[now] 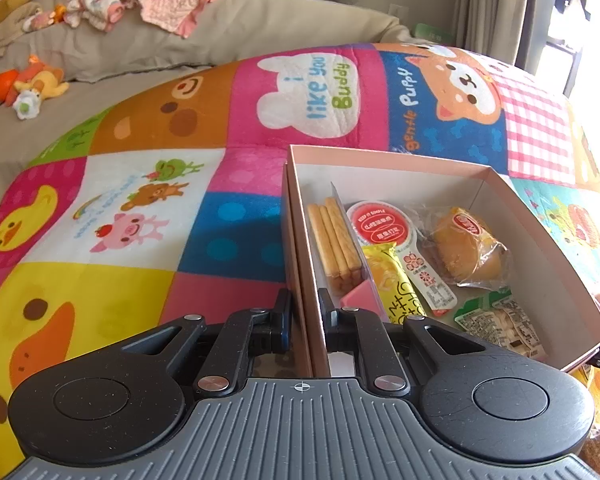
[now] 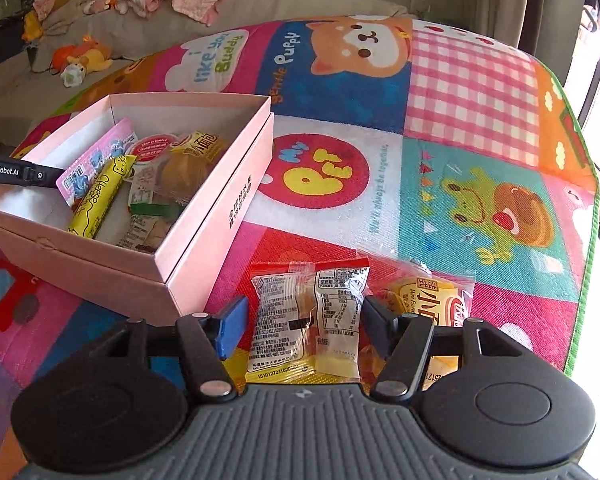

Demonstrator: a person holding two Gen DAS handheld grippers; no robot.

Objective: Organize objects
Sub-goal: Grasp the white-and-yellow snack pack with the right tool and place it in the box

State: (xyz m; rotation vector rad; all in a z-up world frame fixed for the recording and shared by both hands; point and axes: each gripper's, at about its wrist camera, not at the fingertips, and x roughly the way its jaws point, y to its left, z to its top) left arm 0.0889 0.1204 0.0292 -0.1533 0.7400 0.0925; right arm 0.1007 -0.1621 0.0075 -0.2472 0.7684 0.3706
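A pink box (image 1: pixel 548 240) sits on the colourful play mat and holds several snack packs: biscuit sticks (image 1: pixel 334 240), a yellow cheese bar (image 1: pixel 396 284), a wrapped bun (image 1: pixel 466 246). My left gripper (image 1: pixel 306 312) is shut on the box's left wall, one finger inside and one outside. In the right wrist view the box (image 2: pixel 216 200) lies at the left, with the left gripper's finger (image 2: pixel 20 171) on its far wall. My right gripper (image 2: pixel 304 314) is open around a red-and-yellow snack packet (image 2: pixel 306 328) lying on the mat. A second bun packet (image 2: pixel 432 304) lies just to its right.
The play mat (image 1: pixel 140 200) covers the surface. Behind it is a beige sofa (image 1: pixel 220 32) with clothes and a plush toy (image 1: pixel 32 84). The mat's green edge (image 2: pixel 588 248) runs along the right, with a curtain and window beyond.
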